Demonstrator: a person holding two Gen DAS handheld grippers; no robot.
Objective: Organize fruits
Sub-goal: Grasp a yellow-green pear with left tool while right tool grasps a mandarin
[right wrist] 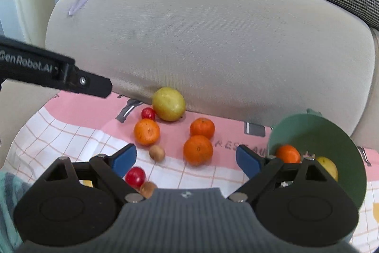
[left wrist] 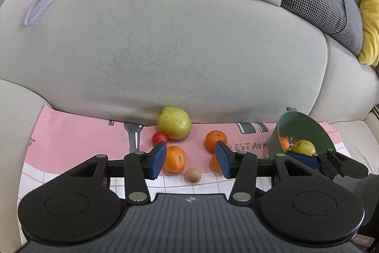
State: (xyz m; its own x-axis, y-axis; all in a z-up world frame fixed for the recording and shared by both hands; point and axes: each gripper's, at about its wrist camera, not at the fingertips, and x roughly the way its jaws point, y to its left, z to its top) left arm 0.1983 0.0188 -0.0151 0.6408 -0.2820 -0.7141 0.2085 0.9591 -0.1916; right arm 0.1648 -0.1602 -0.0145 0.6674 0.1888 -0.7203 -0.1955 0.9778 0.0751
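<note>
Inside the tilted green bowl (right wrist: 331, 134), an orange (right wrist: 287, 154) and yellow fruit (right wrist: 328, 166); both grippers' jaws open, empty.

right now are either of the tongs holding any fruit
No. Both the left tongs and right tongs are open and empty, above fruit lying on the cloth.

Both views are bright and evenly lit by soft, diffuse light, and colours read clearly. Shadows are faint: a soft dark patch lies under the yellow pear (left wrist: 174, 123) where it meets the sofa cushion (left wrist: 165, 51). Small highlights glint on the red fruit (right wrist: 135, 177) near the right gripper (right wrist: 186, 159). Fisheye distortion bulges the cushion and bends the edges, with dark vignetted corners. The picture is slightly soft throughout, and the lettering on the pink cloth (left wrist: 71, 132) is blurred.
</note>
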